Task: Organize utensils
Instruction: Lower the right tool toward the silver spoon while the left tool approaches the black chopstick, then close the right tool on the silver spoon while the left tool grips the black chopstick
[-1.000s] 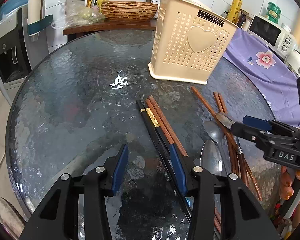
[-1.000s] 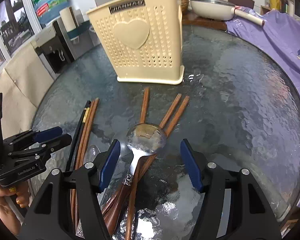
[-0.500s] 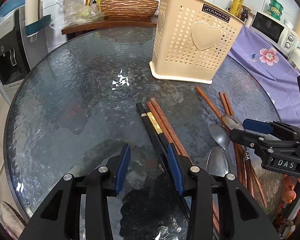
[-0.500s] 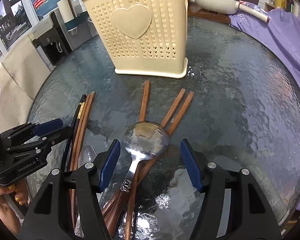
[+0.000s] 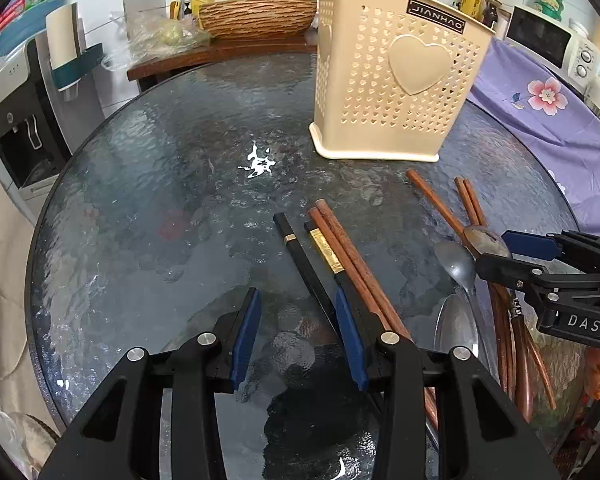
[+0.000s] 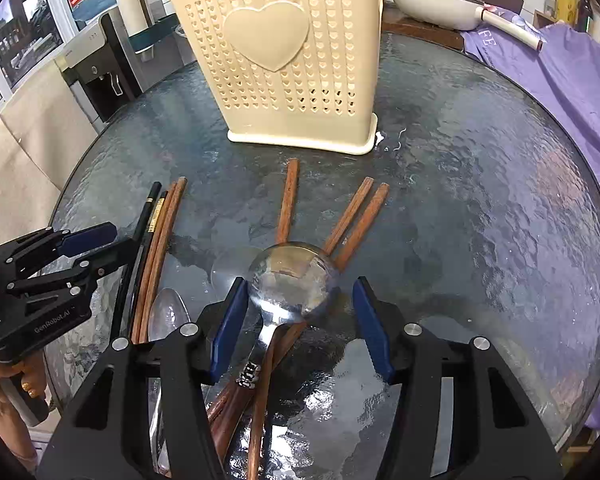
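Right hand-held gripper [image 6: 300, 320] low over surface [image 6: 480, 200], jaws closing around large steel spoon [image 6: 292, 276], pads not yet touching bowl. Left hand-held gripper [image 5: 296, 336] spread, nothing pinched; black chopsticks [image 5: 308, 268] pass under its right finger, brown pair [image 5: 352, 256] just beside. Cream utensil basket [image 6: 284, 56] upright at far side, apart from scattered utensils.

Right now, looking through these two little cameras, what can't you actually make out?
- Inside of the cream basket: both views show only its outer walls.
- Spoon handle, right wrist view: it runs under the right gripper, whose jaws are closing around the spoon bowl.
- Black chopsticks, left wrist view: lower ends hidden behind the left gripper.
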### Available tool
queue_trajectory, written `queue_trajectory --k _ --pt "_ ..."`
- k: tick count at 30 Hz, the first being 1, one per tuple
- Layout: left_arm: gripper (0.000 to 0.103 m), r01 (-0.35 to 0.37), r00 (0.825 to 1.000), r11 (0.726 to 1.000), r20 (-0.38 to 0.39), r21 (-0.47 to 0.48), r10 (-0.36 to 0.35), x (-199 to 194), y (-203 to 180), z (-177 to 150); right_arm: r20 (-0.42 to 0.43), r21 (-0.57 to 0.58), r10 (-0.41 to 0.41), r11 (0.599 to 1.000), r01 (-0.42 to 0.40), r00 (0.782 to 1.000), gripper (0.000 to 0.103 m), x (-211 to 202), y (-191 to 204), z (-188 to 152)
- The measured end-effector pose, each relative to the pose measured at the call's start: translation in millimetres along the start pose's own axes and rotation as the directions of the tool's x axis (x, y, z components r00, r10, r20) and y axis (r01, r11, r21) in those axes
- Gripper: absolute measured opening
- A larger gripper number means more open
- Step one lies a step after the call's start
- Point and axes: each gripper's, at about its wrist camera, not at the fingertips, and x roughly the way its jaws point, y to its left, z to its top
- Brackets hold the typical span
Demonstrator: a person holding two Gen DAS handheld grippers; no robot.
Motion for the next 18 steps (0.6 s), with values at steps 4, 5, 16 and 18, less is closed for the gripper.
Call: queue_trajectory --k 4,5,16,18 --pt "0.038 -0.014 1.000 1.000 -0.011 0.017 0.014 4.2 -3.9 2.9 -0.008 0.012 0.000 1.000 0.000 1.000 0.055 1.8 -2.0 0.3" --pt "0.038 -0.022 1.000 0.999 -0.010 0.027 0.022 5.3 -5.8 3.9 -0.012 0.013 0.002 1.000 -0.002 1.000 0.055 2.4 -1.8 0.5" --pt "0.038 -0.046 0.998 0.997 -0.039 0.060 0.048 17.3 -12.1 21.5 -0.042 0.015 -0.013 1.000 0.013 0.999 0.054 7.1 -0.1 6.7" --pt "0.037 -0.043 0.998 0.997 -0.049 0.063 0.046 19.2 -13.0 24.4 -0.056 0.010 -0.015 1.000 0.015 0.998 0.054 8.3 0.3 9.4"
